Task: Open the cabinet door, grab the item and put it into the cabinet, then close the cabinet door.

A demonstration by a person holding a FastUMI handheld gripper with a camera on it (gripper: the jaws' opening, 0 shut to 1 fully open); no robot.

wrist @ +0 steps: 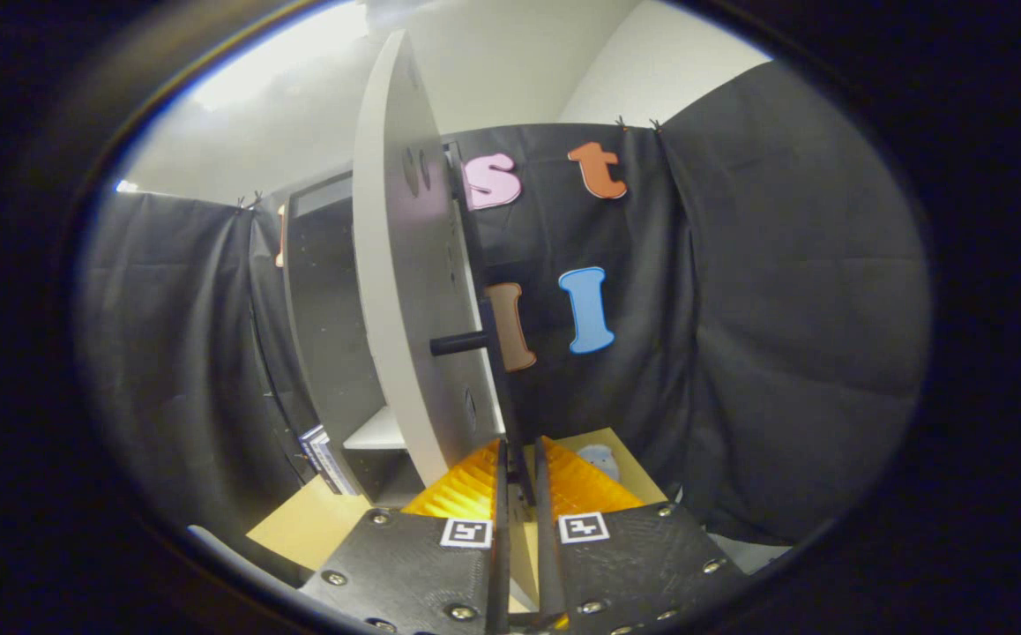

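Between the fingers of your hand-held gripper (519, 472) stood the edge of the cabinet door (400, 265), seen nearly edge-on and swung well out from the cabinet (325, 300) behind it. The fingers were drawn close together, with a narrow slot left between them; the door's dark edge ran down into that slot, but I could not tell whether both pads actually pressed on it, so I will not call it a grip. A dark handle (459, 342) stuck out sideways from the door above the fingertips.

You were, by my reading, in the door step of the task: either finishing the opening or starting the closing. Which one I could not settle, because the cabinet's interior was largely hidden. A pale shelf (378, 432) showed inside, low down, with nothing clearly on it. A small round greyish thing (600, 459) lay on the tan bench (308, 529) just beyond the fingers, to the door's right; it may have been the item, though it was too small to be sure.

If the item was still outside, your next move called for freeing the fingers from the door and reaching for it.

You held the tool level, pointed straight at the door's lower edge, fingers side by side.
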